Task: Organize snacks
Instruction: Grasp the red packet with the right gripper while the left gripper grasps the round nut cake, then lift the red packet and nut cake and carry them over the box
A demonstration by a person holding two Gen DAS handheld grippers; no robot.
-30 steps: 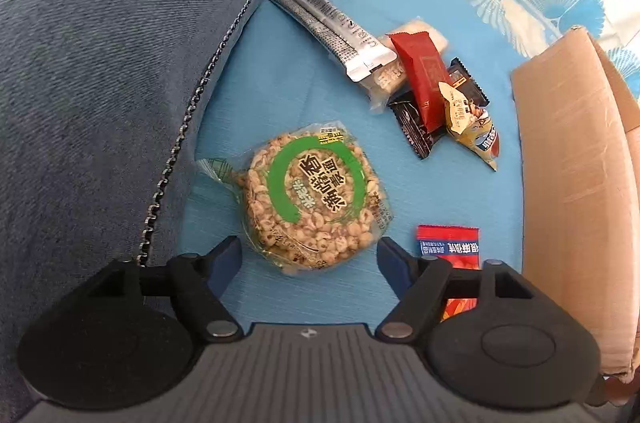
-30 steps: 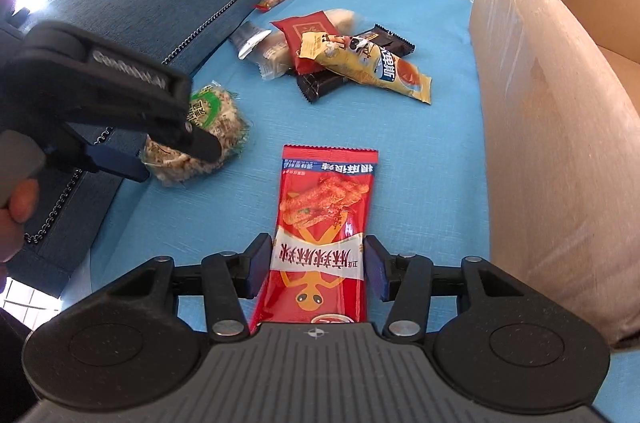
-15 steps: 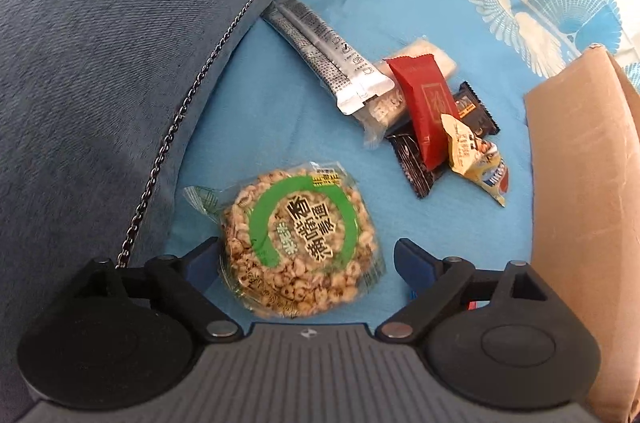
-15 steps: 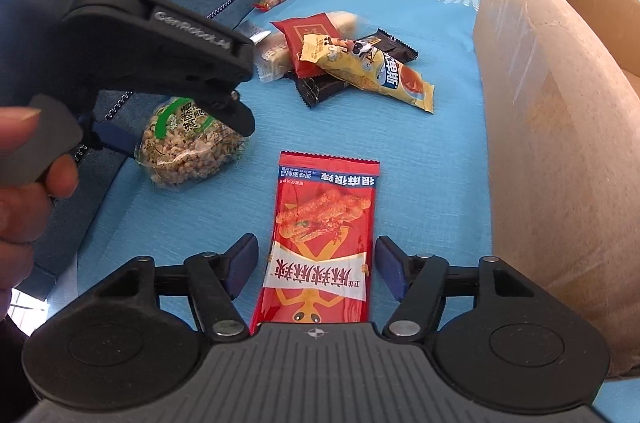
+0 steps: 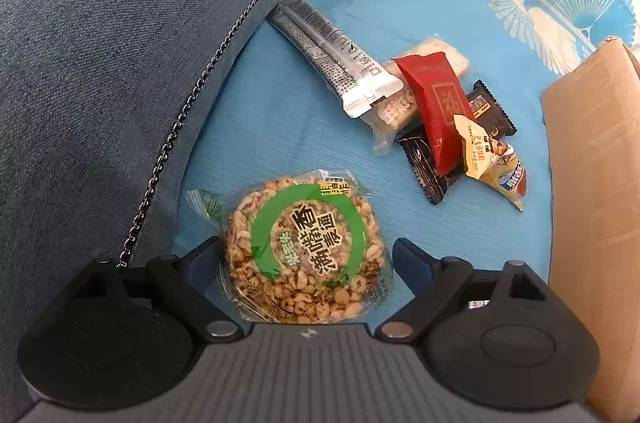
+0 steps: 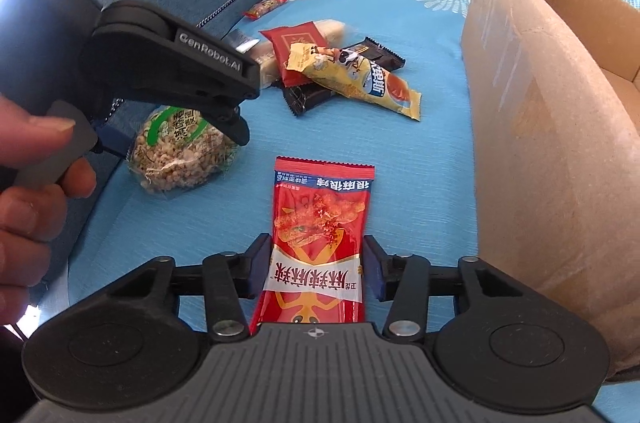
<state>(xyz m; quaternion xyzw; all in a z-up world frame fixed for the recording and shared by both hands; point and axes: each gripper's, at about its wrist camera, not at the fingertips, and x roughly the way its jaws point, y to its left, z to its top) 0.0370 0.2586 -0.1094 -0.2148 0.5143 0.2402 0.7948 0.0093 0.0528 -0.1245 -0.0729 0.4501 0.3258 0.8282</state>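
from my left wrist, my left gripper (image 5: 306, 259) stood wide, jaws lately narrowing slightly, astride the round puffed-grain cake (image 5: 304, 249) on the blue sheet (image 5: 280, 111). from my right wrist, my right gripper (image 6: 314, 273) had been closing around the red snack packet (image 6: 320, 243), pads seemingly just clear, beside the cardboard box (image 6: 540, 127).
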